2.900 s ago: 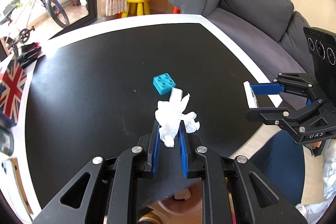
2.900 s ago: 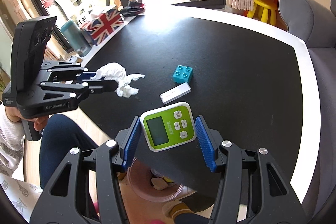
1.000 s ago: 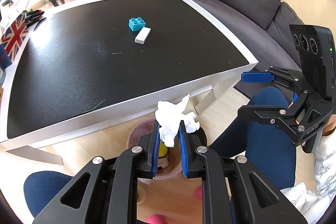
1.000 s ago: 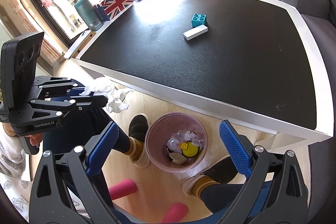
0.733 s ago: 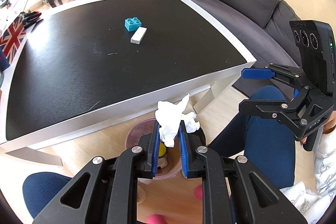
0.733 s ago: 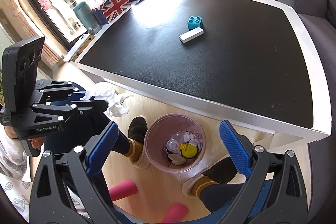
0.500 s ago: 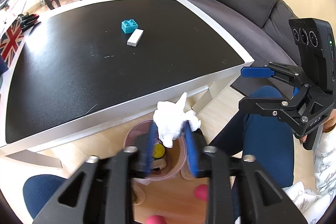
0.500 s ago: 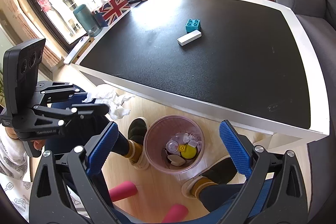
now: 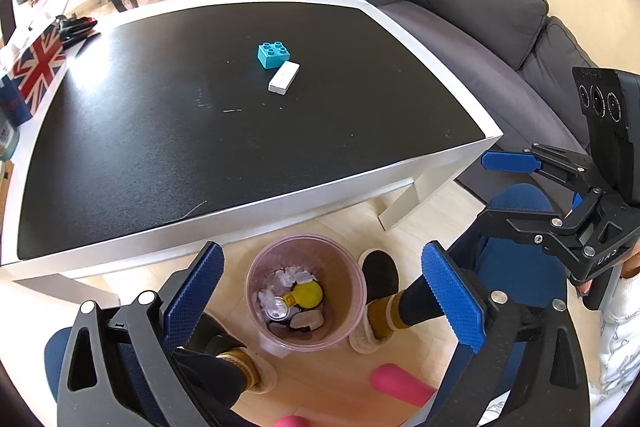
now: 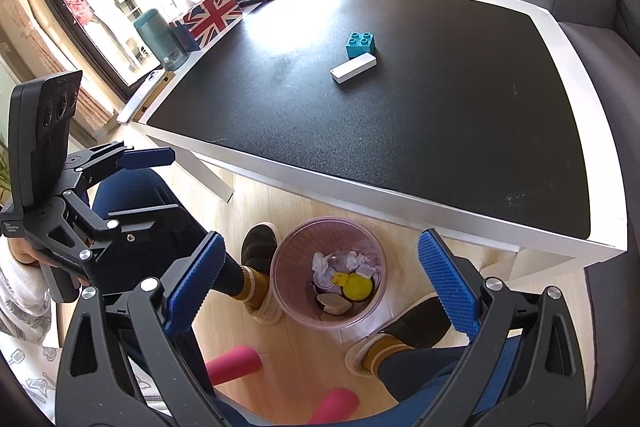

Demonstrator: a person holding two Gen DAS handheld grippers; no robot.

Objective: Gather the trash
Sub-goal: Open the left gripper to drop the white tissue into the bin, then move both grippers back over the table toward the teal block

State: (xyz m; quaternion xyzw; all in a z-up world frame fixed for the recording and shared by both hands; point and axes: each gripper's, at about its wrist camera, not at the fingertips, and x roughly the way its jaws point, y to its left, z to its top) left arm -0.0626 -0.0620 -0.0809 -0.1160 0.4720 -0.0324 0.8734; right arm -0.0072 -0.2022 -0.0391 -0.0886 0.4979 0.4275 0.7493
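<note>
A translucent pink trash bin [image 9: 306, 337] stands upright on the wooden floor, just beside the front edge of the counter [image 9: 256, 203]. Inside it lie crumpled white tissue [image 9: 288, 277], a round yellow object [image 9: 308, 295] and other pale scraps. On the counter rests a flat white rectangular strip [image 9: 284, 77], touching a teal toy brick [image 9: 273, 55].

The left hand-held gripper [image 9: 320, 291] is held low and tilted downward, its two blue-padded fingers [image 9: 192, 291] spread wide with nothing between them. The right hand-held gripper [image 10: 320, 283] has the same pose, jaws wide apart and empty, pointing down. Each shows in the other's camera, side by side and near each other. The person's hand [image 10: 24, 255] wraps the left unit's grip, a white patterned sleeve at the wrist. The right hand is mostly hidden behind its gripper.
</note>
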